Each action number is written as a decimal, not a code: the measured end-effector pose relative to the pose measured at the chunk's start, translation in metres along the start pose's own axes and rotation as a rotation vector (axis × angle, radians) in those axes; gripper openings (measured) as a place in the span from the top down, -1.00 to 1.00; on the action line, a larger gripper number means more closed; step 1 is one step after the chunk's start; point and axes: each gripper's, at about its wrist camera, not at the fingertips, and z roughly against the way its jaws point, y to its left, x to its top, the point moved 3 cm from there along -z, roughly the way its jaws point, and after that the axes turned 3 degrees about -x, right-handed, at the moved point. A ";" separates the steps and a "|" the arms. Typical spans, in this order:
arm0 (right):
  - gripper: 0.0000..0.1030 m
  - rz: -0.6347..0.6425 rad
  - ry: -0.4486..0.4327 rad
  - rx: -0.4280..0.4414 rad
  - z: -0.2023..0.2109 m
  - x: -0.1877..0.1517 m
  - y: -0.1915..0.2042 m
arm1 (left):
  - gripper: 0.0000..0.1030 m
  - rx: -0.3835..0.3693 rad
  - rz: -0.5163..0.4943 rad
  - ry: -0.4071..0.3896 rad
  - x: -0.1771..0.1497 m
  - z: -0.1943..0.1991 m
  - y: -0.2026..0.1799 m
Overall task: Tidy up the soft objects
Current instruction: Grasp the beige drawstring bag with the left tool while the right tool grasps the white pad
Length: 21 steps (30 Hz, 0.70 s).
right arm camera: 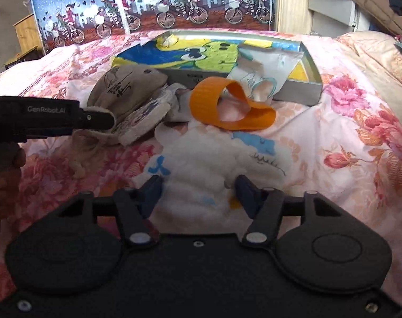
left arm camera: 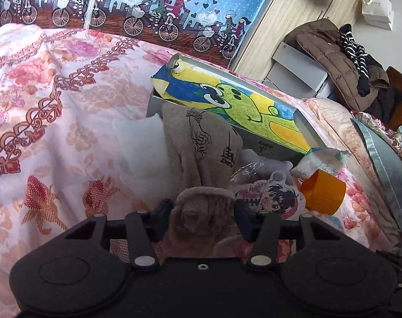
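My left gripper [left arm camera: 203, 214] is shut on the near end of a beige fleece cloth [left arm camera: 201, 143] with black print, which fills the gap between its pads. In the right wrist view that gripper [right arm camera: 108, 119] comes in from the left onto the same beige cloth [right arm camera: 121, 84]. My right gripper [right arm camera: 198, 188] is shut on a white fluffy cloth [right arm camera: 214, 153] with blue and orange marks. A cartoon-printed cloth [left arm camera: 272, 198] lies just right of the left gripper. A grey box [right arm camera: 293, 90] lined with a frog drawing sits behind the pile.
An orange flexible band [right arm camera: 227, 106] and a printed plastic pouch [right arm camera: 264, 79] lie by the box front. Everything rests on a floral quilt [right arm camera: 346, 132]. A person's hand [right arm camera: 5, 175] holds the left gripper's handle. A heap of coats [left arm camera: 341, 69] is off the bed at right.
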 end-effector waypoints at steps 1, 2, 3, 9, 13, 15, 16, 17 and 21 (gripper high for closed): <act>0.09 0.003 0.005 0.003 -0.001 0.000 0.001 | 0.02 0.000 -0.002 0.005 0.000 -0.001 0.000; 0.16 0.004 0.005 0.005 -0.001 -0.001 0.001 | 0.05 -0.001 -0.008 0.007 -0.001 -0.002 0.000; 0.20 0.005 0.007 0.010 -0.002 -0.001 0.002 | 0.11 -0.001 -0.015 0.007 -0.001 -0.002 -0.001; 0.63 0.019 -0.003 0.021 0.001 -0.003 0.005 | 0.32 0.018 -0.070 -0.006 -0.004 0.002 -0.007; 0.82 0.030 -0.038 0.013 0.006 -0.001 0.004 | 0.35 0.025 -0.103 -0.040 -0.009 0.012 -0.016; 0.85 0.038 -0.058 0.012 0.010 -0.001 0.003 | 0.36 0.023 -0.127 -0.052 -0.011 0.017 -0.022; 0.86 0.045 -0.064 0.011 0.011 0.000 0.004 | 0.37 0.022 -0.142 -0.056 -0.014 0.021 -0.026; 0.87 0.052 -0.071 0.012 0.013 0.001 0.004 | 0.37 0.023 -0.154 -0.057 -0.016 0.023 -0.028; 0.89 0.095 -0.125 0.006 0.023 0.005 0.008 | 0.37 0.039 -0.204 -0.087 -0.023 0.040 -0.038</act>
